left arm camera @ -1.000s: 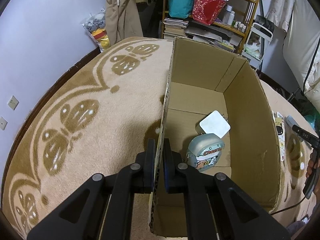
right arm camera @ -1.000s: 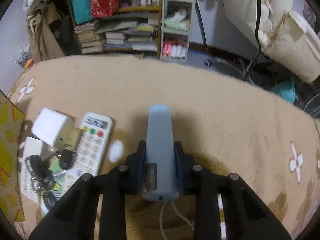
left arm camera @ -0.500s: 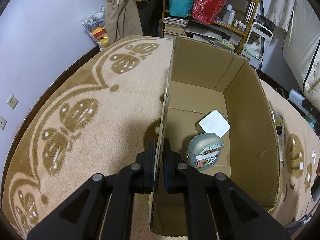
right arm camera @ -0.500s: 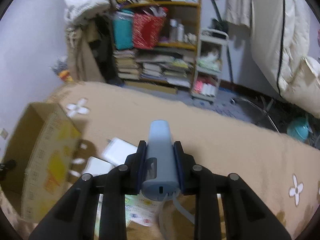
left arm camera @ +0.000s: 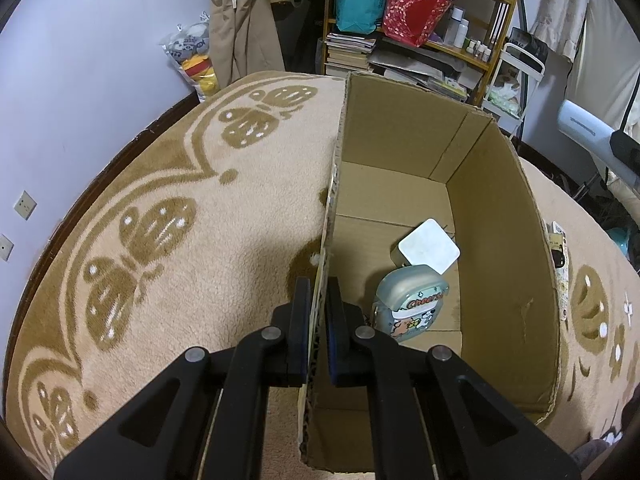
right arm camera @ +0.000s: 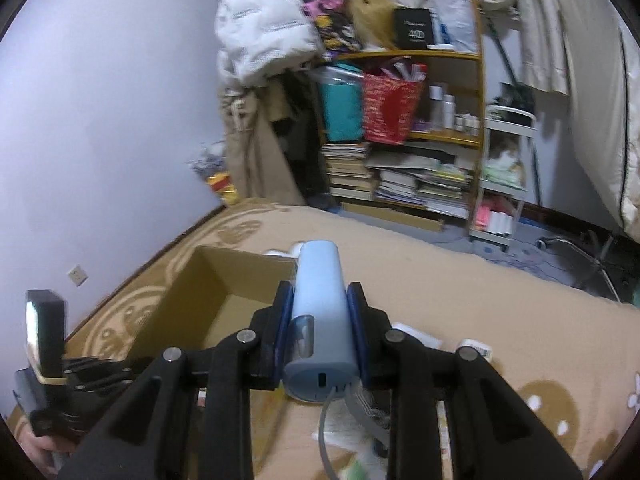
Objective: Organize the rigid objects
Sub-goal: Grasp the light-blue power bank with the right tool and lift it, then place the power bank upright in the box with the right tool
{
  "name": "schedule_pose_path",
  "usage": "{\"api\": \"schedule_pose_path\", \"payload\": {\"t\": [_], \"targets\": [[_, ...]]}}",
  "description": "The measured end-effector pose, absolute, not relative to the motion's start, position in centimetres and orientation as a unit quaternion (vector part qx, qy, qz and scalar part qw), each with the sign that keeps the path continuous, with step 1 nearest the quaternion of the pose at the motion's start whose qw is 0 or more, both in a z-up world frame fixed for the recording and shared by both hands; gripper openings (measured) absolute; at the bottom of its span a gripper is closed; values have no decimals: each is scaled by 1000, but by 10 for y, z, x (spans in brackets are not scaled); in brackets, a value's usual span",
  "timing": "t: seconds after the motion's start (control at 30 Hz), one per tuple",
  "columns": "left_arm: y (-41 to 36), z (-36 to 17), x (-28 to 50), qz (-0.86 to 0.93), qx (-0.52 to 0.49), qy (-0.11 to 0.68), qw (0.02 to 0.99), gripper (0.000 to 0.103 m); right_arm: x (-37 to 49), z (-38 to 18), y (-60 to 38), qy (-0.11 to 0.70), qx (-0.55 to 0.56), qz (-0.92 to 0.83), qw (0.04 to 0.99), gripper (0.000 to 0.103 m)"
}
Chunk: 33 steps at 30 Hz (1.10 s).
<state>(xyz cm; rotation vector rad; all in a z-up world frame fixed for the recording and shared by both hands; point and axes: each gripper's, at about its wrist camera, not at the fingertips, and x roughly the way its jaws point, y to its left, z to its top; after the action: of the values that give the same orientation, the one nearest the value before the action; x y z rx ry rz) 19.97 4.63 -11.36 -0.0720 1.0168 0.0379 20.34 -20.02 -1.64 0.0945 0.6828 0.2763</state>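
- Left gripper [left arm camera: 319, 312]: unmoved, clamped on the near wall of the cardboard box [left arm camera: 504, 216], steadying it.
- Right gripper [right arm camera: 320, 320]: clasping the pale blue device [right arm camera: 320, 312], lifted off the carpet [right arm camera: 500, 280] and swung towards the box; placement inside appears next.

Beige patterned carpet [left arm camera: 168, 208] at nine o'clock, pale lilac wall [left arm camera: 80, 60] at ten, cluttered wooden shelf [left arm camera: 432, 36] at one
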Motion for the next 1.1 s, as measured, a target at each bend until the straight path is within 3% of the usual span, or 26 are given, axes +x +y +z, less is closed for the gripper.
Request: {"api": "schedule_pose_path", "payload": {"t": [0.47, 0.77, 0.9, 1.1], "targets": [[48, -113, 198, 13, -41, 487, 873, 6, 187, -64, -131, 379, -21, 209, 901, 29], [51, -113, 198, 5, -50, 489, 871, 6, 189, -61, -129, 374, -36, 208, 903, 32], [53, -115, 199, 4, -56, 493, 868, 6, 187, -50, -141, 359, -39, 173, 916, 68], [50, -115, 198, 5, -46, 493, 869, 6, 192, -40, -175, 348, -8, 140, 927, 89]]}}
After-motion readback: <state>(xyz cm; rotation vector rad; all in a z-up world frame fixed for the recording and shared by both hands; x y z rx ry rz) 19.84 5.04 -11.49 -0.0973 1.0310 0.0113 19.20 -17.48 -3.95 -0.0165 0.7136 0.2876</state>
